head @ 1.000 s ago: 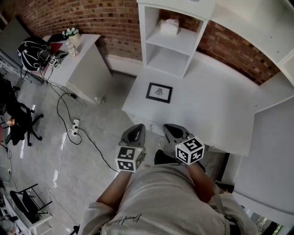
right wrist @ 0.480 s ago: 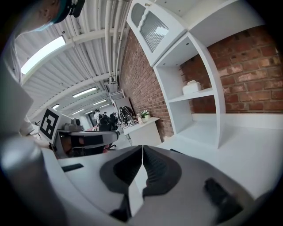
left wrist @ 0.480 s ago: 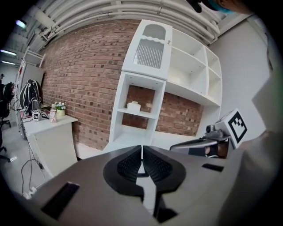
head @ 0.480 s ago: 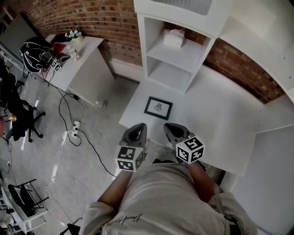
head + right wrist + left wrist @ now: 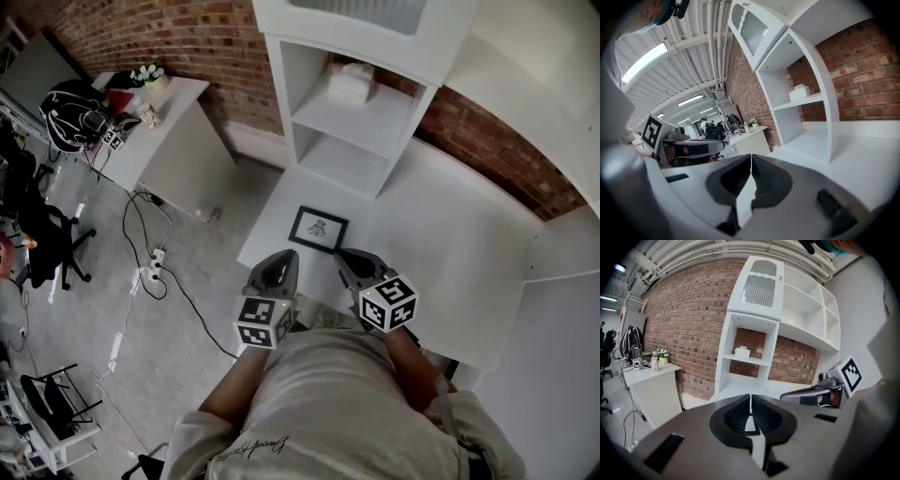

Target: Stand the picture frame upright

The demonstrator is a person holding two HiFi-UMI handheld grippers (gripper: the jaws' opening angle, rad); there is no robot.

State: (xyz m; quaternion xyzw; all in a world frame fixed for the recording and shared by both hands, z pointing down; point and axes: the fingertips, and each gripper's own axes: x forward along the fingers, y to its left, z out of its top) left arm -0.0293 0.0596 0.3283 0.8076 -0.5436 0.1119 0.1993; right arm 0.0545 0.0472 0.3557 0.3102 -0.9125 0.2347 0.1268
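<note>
Picture frame (image 5: 318,229) lies flat, face up, on the white desk (image 5: 441,244), near the desk's near-left corner. It has a dark border and a small dark drawing on white.

Left gripper (image 5: 278,265) hangs over the desk's near edge, fingers pressed together with nothing between them. Right gripper (image 5: 349,260) is beside it at the same desk edge, fingers also closed on nothing. Both point toward the desk's back and sit short of the frame; neither holds it.

White shelf unit (image 5: 356,112) stands on the desk's back-left part, with a small white box (image 5: 352,80) on its upper shelf. Brick wall (image 5: 187,37) runs behind the desk. Left of the desk is a white side table (image 5: 178,131) with a dark backpack (image 5: 70,103) on it. Black cables (image 5: 141,253) trail over the floor left of the desk.
</note>
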